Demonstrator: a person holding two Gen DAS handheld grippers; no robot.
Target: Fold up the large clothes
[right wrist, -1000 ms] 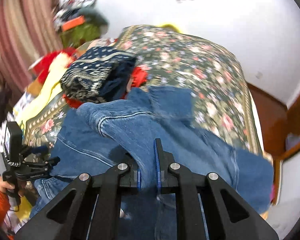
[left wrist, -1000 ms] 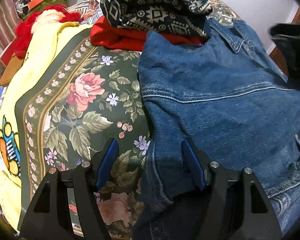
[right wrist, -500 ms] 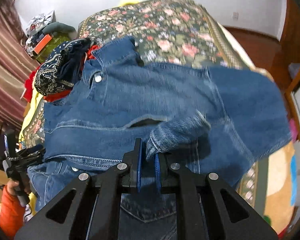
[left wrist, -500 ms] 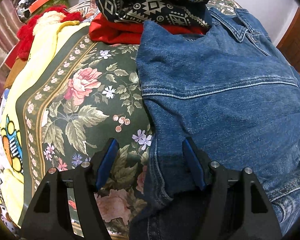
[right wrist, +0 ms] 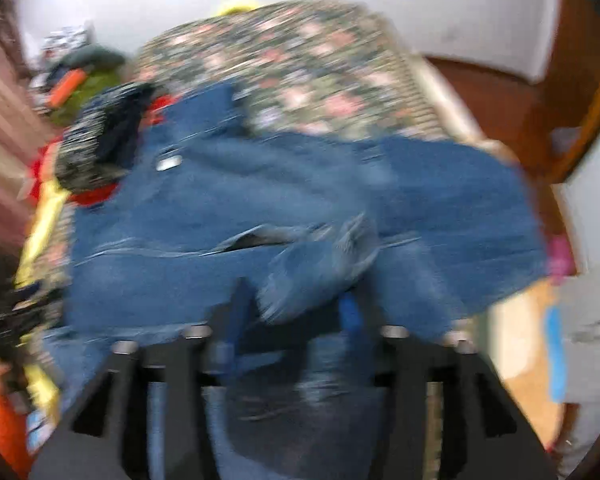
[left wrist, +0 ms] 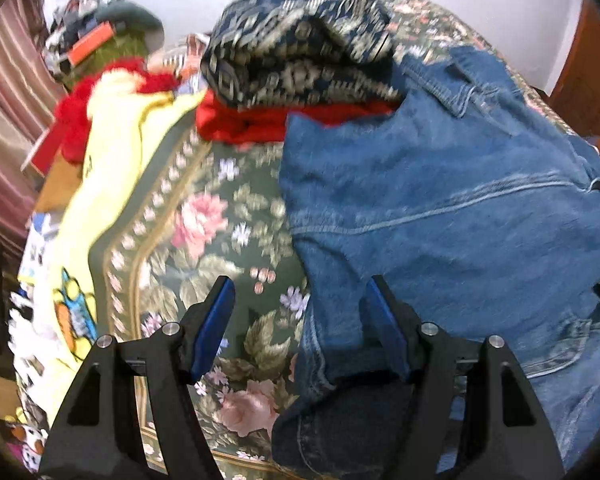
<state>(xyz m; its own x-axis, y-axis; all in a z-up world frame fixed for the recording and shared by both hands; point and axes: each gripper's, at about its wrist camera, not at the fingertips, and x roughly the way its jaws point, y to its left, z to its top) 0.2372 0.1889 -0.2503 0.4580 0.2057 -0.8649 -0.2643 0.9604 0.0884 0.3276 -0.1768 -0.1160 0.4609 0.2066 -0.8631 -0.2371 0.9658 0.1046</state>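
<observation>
Denim jacket (left wrist: 440,216) on floral bedspread (left wrist: 204,248), both grippers' jaws apart

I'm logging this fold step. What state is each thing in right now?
Left tongs: open, empty, over the jacket's edge.
Right tongs: open, blurred, a sleeve between them.
Denim jacket: spread on the bed, sleeve folded across it.
Patterned cloth: bunched on red garment.

No writing is readable anywhere; the yellow blanket (left wrist: 100,216) bears a cartoon print, perhaps lettering, too blurred.
</observation>
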